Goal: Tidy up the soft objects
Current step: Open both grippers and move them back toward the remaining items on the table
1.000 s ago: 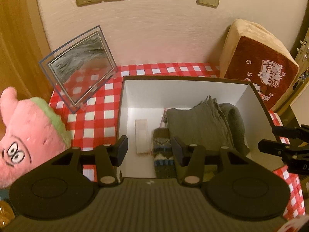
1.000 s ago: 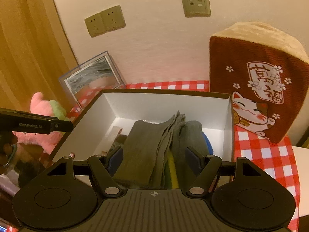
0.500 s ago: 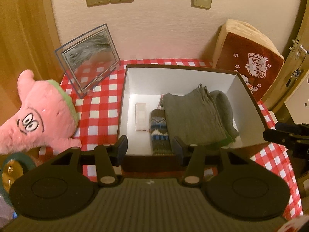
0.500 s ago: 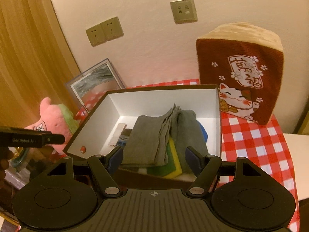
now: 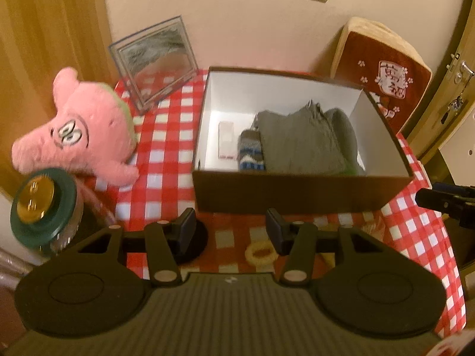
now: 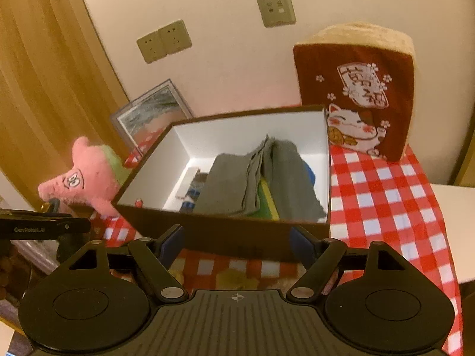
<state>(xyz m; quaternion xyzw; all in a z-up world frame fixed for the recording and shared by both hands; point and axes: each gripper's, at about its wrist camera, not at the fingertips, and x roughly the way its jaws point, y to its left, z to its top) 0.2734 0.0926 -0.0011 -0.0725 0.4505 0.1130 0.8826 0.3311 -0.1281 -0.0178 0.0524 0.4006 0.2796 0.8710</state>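
Since a second ago, the left wrist view has drawn back from the box (image 5: 299,195): the left gripper (image 5: 231,230), then over its floor, now hangs apart and empty over the checked cloth (image 5: 166,160), so packing looks finished. From the right wrist, the right gripper (image 6: 236,244) has likewise retreated, jaws opening, nothing between. The folded grey cloth (image 6: 231,187) lies inside, long axis front-to-back.

- A pale wall (image 6: 225,68) stood beyond the claws, carrying beige sockets (image 6: 164,41).
- Wood panelling (image 5: 50,44) rose on the left.
- Red-checked cloth (image 6: 386,190) covered the table, under warm, dim light.
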